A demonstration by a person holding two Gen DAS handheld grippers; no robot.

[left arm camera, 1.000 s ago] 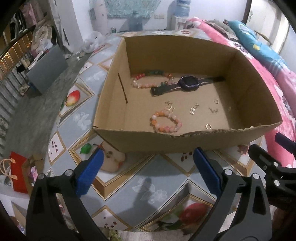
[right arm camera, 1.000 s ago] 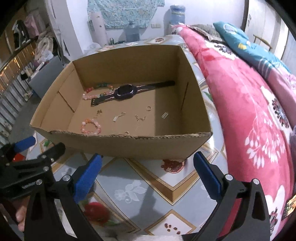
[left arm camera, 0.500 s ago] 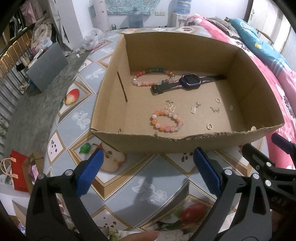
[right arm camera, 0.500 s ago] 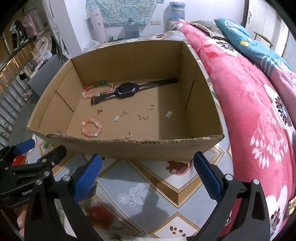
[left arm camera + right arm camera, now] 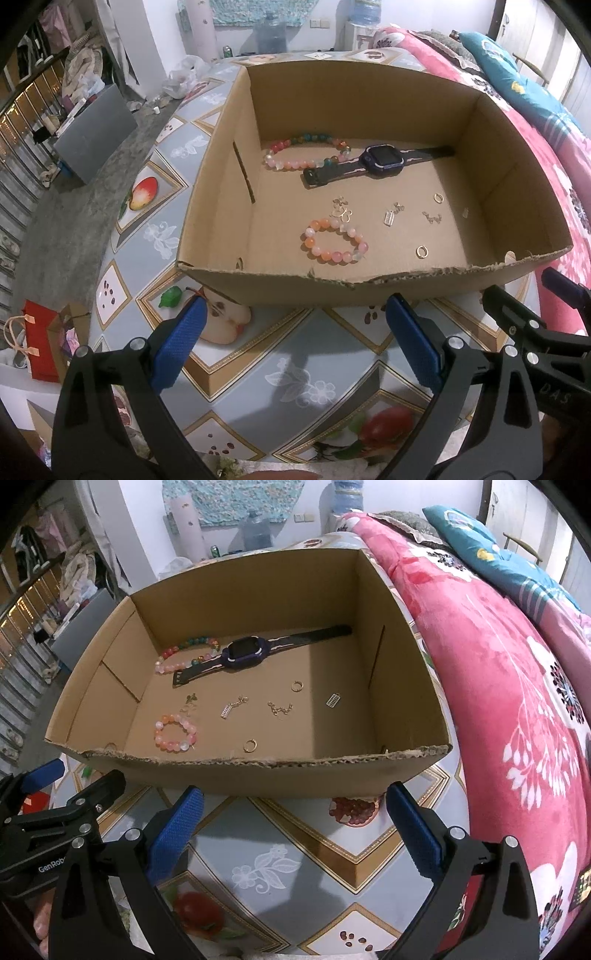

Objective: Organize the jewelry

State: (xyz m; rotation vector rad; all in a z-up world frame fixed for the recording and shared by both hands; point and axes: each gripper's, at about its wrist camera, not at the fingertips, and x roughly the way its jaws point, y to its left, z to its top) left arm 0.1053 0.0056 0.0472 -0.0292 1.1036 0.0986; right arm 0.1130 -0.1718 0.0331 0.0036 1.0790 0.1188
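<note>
Both claws have risen; bracelet (image 5: 335, 240) lies in box (image 5: 221, 206) ahead.

box (image 5: 388, 291) top open | near wall blocks low entry | floor right half (image 5: 351, 723) mostly bare

Open cardboard box (image 5: 369, 291) w/ 2 bead bracelets (image 5: 335, 240), dark smartwatch (image 5: 382, 160) lying flat at back, small gold rings (image 5: 422, 252) & charms (image 5: 388, 218) scattered mid-floor

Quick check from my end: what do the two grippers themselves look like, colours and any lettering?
Both match: black clamp-style frames with silver rivets and textured blue pads on the fingers. The left gripper shows "GenRob" lettering in the right wrist view; the right gripper shows "DAS" in the left wrist view.
</note>
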